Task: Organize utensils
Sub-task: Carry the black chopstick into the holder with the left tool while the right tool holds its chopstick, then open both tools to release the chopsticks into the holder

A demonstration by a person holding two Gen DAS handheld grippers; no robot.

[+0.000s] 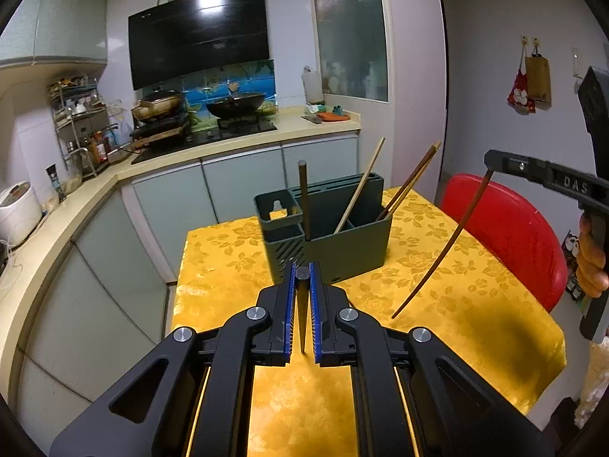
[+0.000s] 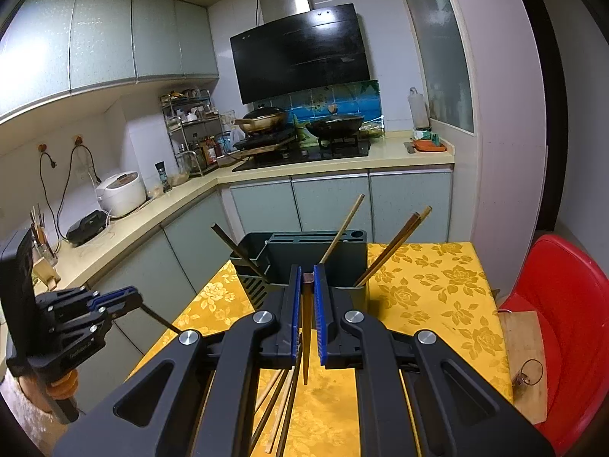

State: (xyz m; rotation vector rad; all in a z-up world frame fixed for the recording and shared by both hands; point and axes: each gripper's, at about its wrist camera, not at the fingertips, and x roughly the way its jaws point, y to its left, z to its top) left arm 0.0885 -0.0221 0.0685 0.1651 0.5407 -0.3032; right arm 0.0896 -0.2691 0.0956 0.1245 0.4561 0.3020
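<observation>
Both claws clamped on single chopsticks above the yellow table

Nearest, at lower centre of its own view, the left gripper (image 1: 303, 266) pinches a dark chopstick (image 1: 303, 316); likewise the right gripper (image 2: 307, 268) clamps a brown chopstick (image 2: 306, 339), with loose chopsticks (image 2: 276, 407) lying on the tablecloth (image 2: 437, 289) beneath. Beyond, mid-frame, the green utensil holder (image 1: 342, 243) stands on the table with four chopsticks leaning in its compartments. Right of it, a red chair (image 1: 510, 228).

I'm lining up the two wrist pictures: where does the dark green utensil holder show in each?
Left wrist view: utensil holder at centre, on the yellow tablecloth, just beyond the tool tips.
Right wrist view: utensil holder at centre, partly hidden behind the tool.
Shared landmark: the black range hood.
</observation>
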